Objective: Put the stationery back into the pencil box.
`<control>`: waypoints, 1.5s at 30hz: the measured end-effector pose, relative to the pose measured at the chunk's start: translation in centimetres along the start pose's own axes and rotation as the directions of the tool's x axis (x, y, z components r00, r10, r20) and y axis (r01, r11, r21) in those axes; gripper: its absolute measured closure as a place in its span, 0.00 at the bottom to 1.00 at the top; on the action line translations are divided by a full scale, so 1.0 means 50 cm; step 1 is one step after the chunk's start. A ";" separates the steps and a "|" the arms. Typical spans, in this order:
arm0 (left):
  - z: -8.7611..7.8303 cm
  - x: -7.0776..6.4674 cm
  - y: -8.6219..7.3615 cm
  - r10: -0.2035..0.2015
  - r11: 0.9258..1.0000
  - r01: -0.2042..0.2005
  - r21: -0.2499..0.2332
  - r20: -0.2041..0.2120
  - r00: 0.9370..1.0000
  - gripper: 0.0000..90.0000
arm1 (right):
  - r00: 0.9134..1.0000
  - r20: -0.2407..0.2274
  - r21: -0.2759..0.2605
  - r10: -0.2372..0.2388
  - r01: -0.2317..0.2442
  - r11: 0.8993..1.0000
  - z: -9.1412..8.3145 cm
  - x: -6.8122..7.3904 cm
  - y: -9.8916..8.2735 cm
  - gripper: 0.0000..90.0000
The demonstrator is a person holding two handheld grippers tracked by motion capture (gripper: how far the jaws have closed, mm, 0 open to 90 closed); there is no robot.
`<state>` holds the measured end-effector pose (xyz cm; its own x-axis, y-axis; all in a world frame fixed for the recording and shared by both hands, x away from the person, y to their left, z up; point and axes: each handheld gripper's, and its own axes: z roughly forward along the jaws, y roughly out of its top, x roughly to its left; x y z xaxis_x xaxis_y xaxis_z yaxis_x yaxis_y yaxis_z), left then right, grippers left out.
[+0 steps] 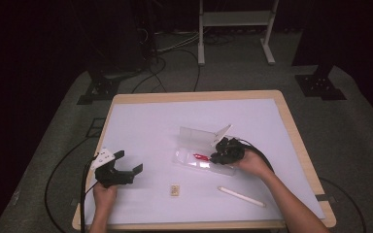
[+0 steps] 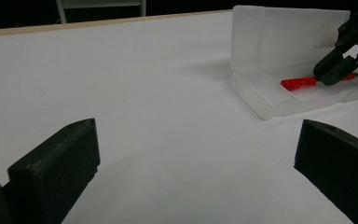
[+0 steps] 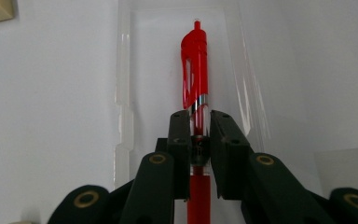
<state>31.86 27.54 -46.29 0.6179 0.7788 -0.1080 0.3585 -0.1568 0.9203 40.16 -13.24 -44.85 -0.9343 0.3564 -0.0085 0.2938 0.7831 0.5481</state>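
Right gripper view has the right claw [image 3: 199,126] clamped narrow around the red pen [image 3: 195,60] lying in the clear open case [image 3: 247,70] on the bench [image 1: 141,121], while the left claw [image 1: 125,168] stands wide and empty, well apart.

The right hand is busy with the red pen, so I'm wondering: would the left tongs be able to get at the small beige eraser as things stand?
Probably yes. The left tongs stand open and hold nothing, and the eraser lies alone on bare table just to their right. The right tongs are shut on the red pen in the clear case, farther back.
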 end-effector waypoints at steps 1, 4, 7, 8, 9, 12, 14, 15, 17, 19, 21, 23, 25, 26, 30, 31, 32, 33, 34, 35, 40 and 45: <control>0.000 0.000 0.000 0.000 1.000 0.000 0.001 0.000 1.000 0.00 | 1.000 -0.001 -0.003 0.000 0.000 1.000 -0.001 0.000 0.000 0.86; 0.000 0.000 0.000 0.000 1.000 0.000 0.000 0.000 1.000 0.00 | 1.000 0.001 -0.009 0.001 -0.001 1.000 -0.003 0.001 0.001 0.85; 0.000 0.000 0.000 -0.001 1.000 0.001 0.000 0.000 1.000 0.00 | 1.000 -0.002 -0.018 0.002 -0.002 1.000 -0.008 0.002 0.001 0.84; 0.000 0.000 0.000 0.000 1.000 0.000 0.000 0.000 1.000 0.00 | 1.000 -0.001 -0.022 -0.001 0.001 1.000 -0.010 0.002 0.000 0.83; 0.000 0.000 0.000 0.000 1.000 0.000 0.000 0.000 1.000 0.00 | 1.000 -0.002 -0.023 0.004 -0.004 1.000 -0.014 0.004 0.000 0.83; 0.000 0.000 0.000 0.000 1.000 0.000 0.001 -0.001 1.000 0.00 | 1.000 0.002 -0.039 0.000 0.000 0.999 -0.024 0.009 -0.003 0.82; 0.000 0.000 0.000 0.000 1.000 0.000 0.001 -0.001 1.000 0.00 | 1.000 0.007 -0.046 0.000 0.000 0.999 -0.034 0.012 -0.006 0.81; 0.000 0.000 0.000 0.001 1.000 -0.001 0.000 -0.001 1.000 0.00 | 1.000 0.007 -0.057 0.002 -0.002 0.998 -0.039 0.014 -0.008 0.81; 0.000 -0.001 0.000 0.003 1.000 -0.003 0.002 -0.002 1.000 0.00 | 1.000 0.006 -0.073 0.004 -0.003 0.997 -0.049 0.015 -0.012 0.80; 0.001 -0.001 0.000 0.003 1.000 -0.003 0.002 -0.002 1.000 0.00 | 1.000 0.006 -0.083 0.012 -0.011 0.996 -0.061 0.017 -0.017 0.79; 0.000 -0.001 0.000 0.003 1.000 -0.003 0.004 -0.003 1.000 0.00 | 1.000 0.002 -0.092 0.014 -0.014 0.996 -0.069 0.018 -0.022 0.79; 0.001 -0.001 0.000 0.003 1.000 -0.003 0.004 -0.003 1.000 0.00 | 1.000 0.001 -0.099 0.014 -0.014 0.995 -0.074 0.019 -0.027 0.78; 0.001 -0.001 0.000 0.003 1.000 -0.003 0.006 -0.003 1.000 0.00 | 1.000 -0.002 -0.099 0.027 -0.027 0.995 -0.081 0.023 -0.031 0.77; 0.001 -0.001 0.000 0.004 1.000 -0.004 0.007 -0.003 1.000 0.00 | 1.000 -0.001 -0.101 0.028 -0.028 0.995 -0.084 0.024 -0.033 0.76; 0.001 -0.001 0.000 0.004 1.000 -0.004 0.008 -0.004 1.000 0.00 | 0.999 0.000 -0.111 0.033 -0.033 0.993 -0.098 0.031 -0.041 0.74; 0.001 -0.001 0.000 0.004 1.000 -0.004 0.008 -0.004 1.000 0.00 | 0.999 0.001 -0.115 0.033 -0.032 0.993 -0.102 0.033 -0.043 0.74; 0.001 -0.001 0.000 0.004 1.000 -0.004 0.008 -0.004 1.000 0.00 | 0.999 0.001 -0.121 0.032 -0.031 0.992 -0.106 0.035 -0.046 0.74; 0.001 0.000 0.000 0.004 1.000 -0.004 0.009 -0.004 1.000 0.00 | 1.000 0.003 -0.121 0.028 -0.027 0.992 -0.110 0.037 -0.048 0.72; 0.001 0.000 0.000 0.004 1.000 -0.004 0.009 -0.004 1.000 0.00 | 1.000 0.005 -0.123 0.027 -0.026 0.992 -0.113 0.040 -0.050 0.71; 0.001 0.000 0.000 0.004 1.000 -0.004 0.009 -0.004 1.000 0.00 | 0.999 0.006 -0.126 0.032 -0.031 0.992 -0.116 0.042 -0.051 0.71; 0.001 0.000 0.000 0.004 1.000 -0.004 0.009 -0.004 1.000 0.00 | 1.000 0.006 -0.135 0.027 -0.026 0.990 -0.129 0.053 -0.062 0.70; 0.001 0.000 0.000 0.005 1.000 -0.005 0.010 -0.004 1.000 0.00 | 1.000 0.008 -0.135 0.018 -0.017 0.991 -0.138 0.067 -0.071 0.67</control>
<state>31.90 27.50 -46.29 0.6166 0.7807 -0.1021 0.3628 -0.1666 0.9169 34.58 -18.37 -41.05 -0.9272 0.3745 -0.0048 0.2799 0.7012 0.6558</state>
